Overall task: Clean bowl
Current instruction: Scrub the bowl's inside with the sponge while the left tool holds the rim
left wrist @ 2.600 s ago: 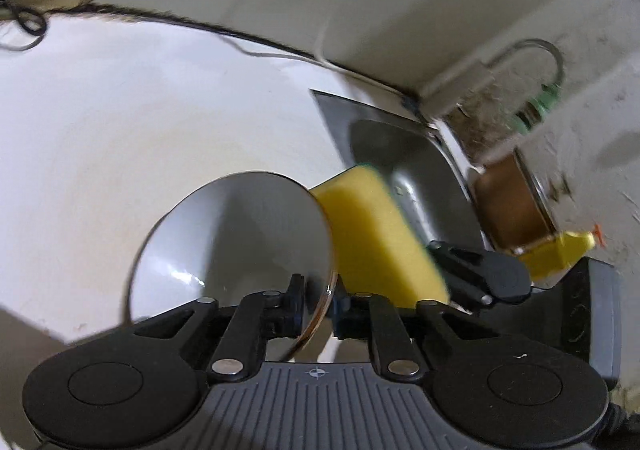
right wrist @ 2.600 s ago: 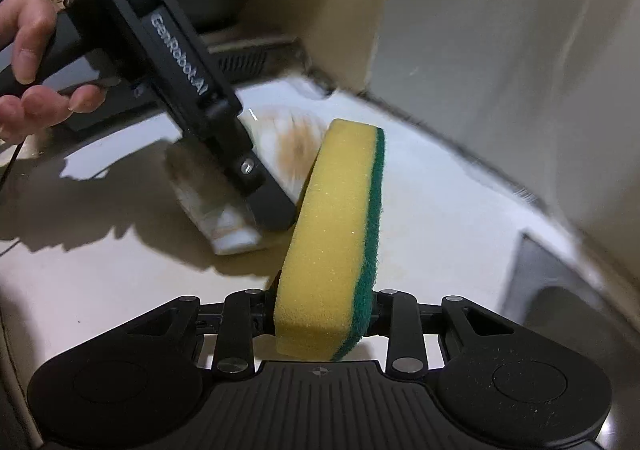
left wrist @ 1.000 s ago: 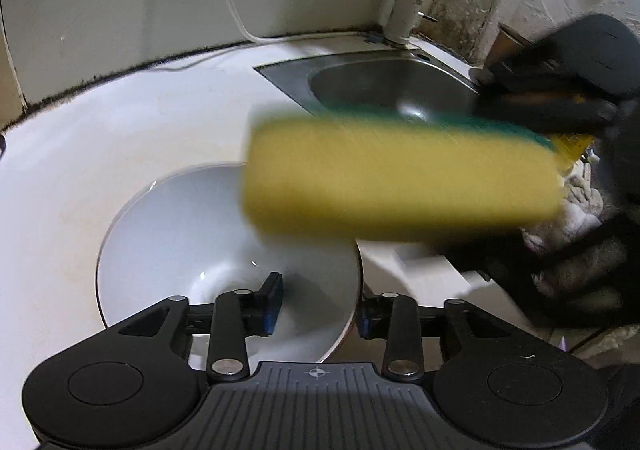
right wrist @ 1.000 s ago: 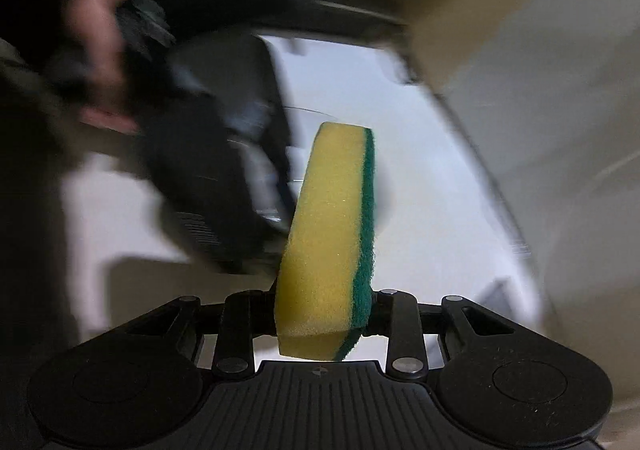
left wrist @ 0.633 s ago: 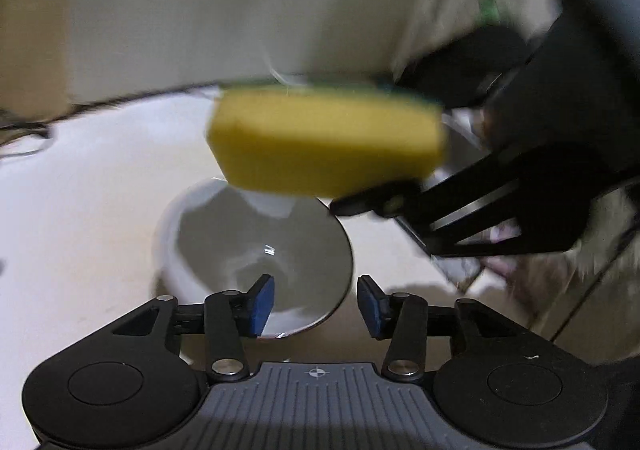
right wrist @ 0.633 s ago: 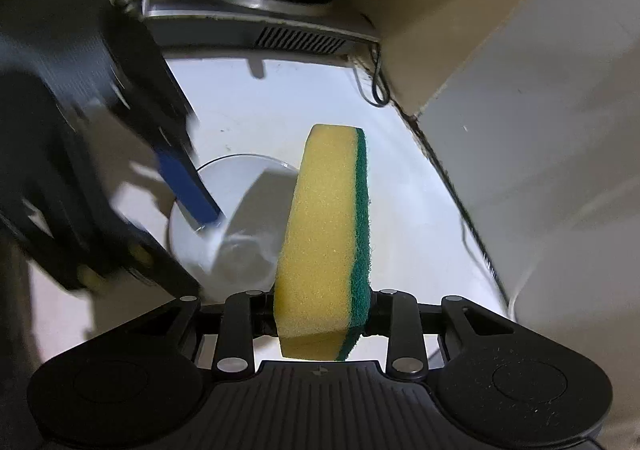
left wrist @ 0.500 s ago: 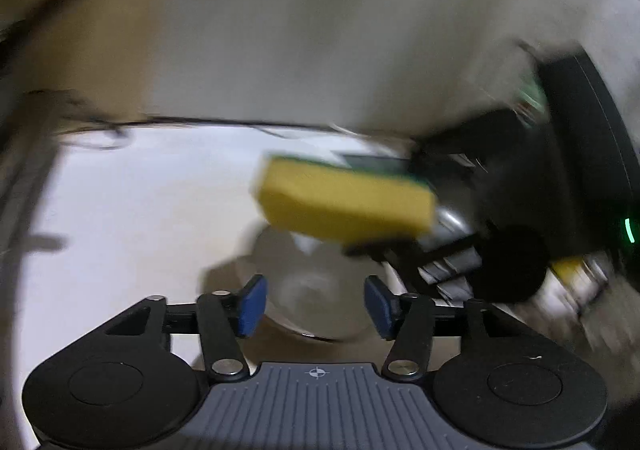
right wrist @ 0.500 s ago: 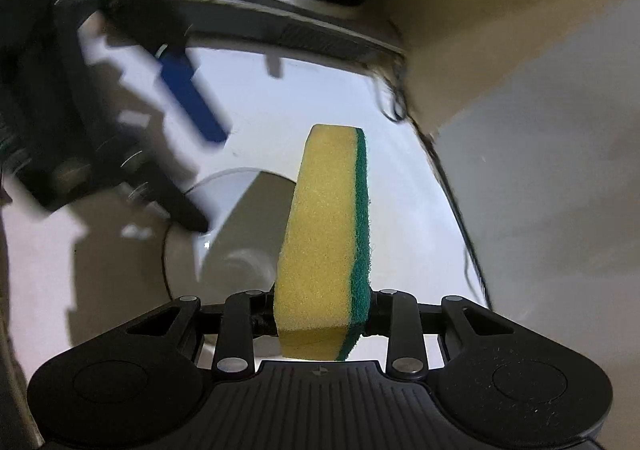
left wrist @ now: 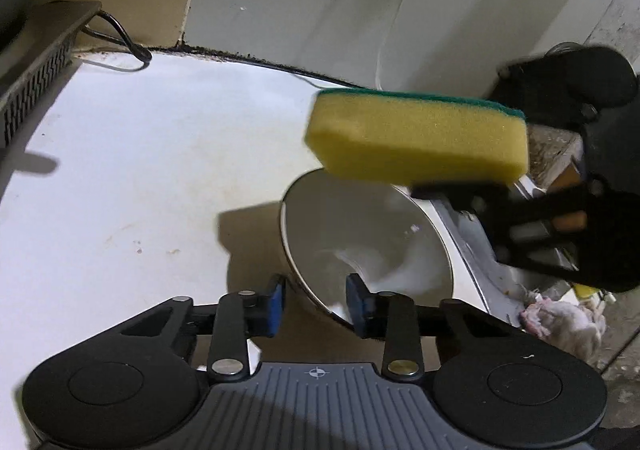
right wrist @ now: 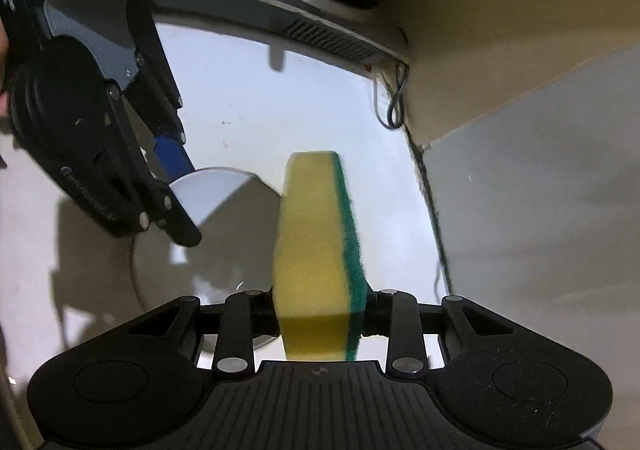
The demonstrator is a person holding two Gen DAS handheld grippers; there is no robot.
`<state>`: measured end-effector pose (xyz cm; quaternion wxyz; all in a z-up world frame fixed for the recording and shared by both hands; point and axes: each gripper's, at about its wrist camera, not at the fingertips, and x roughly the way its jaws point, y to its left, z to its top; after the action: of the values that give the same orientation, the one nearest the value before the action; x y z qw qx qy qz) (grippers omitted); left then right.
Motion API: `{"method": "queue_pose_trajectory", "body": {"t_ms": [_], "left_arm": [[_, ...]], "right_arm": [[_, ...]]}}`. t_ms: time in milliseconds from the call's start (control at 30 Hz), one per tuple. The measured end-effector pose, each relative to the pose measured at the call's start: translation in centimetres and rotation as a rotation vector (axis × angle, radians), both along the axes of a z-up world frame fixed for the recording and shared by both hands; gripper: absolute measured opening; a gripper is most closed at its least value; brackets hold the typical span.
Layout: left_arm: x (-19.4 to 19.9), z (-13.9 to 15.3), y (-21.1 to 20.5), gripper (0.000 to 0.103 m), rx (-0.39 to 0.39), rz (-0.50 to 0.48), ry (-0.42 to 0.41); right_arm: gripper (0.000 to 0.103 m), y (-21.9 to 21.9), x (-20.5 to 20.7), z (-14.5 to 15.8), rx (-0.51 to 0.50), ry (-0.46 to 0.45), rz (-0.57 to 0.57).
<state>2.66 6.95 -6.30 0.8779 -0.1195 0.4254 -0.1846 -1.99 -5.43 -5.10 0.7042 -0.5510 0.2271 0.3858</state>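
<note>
Counter (left wrist: pixel 140 170) on the left carries the bowl (left wrist: pixel 360 234), a rigid, smooth, likely slippery shell best taken by its rim. Left gripper (left wrist: pixel 316 304) straddles that rim, jaws closing, pads not yet pressing. Right gripper (right wrist: pixel 320 314) clamps the soft sponge (left wrist: pixel 416 138) above it.

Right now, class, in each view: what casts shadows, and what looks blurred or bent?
Left wrist view: the bowl throws a shadow leftward on the counter; the sponge looks slightly soft, the wall edges bend. Right wrist view: shadow covers much of the bowl; the sponge's far end blurs.
</note>
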Motion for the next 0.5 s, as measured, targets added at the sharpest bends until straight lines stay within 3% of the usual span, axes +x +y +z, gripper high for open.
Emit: {"method": "queue_pose_trajectory", "body": {"t_ms": [133, 267, 433, 500], "left_arm": [[0.4, 0.0, -0.4, 0.036, 0.021, -0.013, -0.001], [0.7, -0.2, -0.9, 0.035, 0.041, -0.027, -0.004], [0.5, -0.3, -1.6, 0.035, 0.062, -0.062, -0.003], [0.0, -0.2, -2.0, 0.035, 0.082, -0.072, -0.013]], "right_arm": [[0.032, 1.1, 0.1, -0.5, -0.009, 0.026, 0.030], [0.032, 0.7, -0.3, -0.5, 0.016, 0.150, 0.039], [0.032, -0.7, -1.4, -0.3, -0.048, 0.166, 0.031], [0.032, -0.9, -1.0, 0.0, -0.116, 0.120, 0.021]]}}
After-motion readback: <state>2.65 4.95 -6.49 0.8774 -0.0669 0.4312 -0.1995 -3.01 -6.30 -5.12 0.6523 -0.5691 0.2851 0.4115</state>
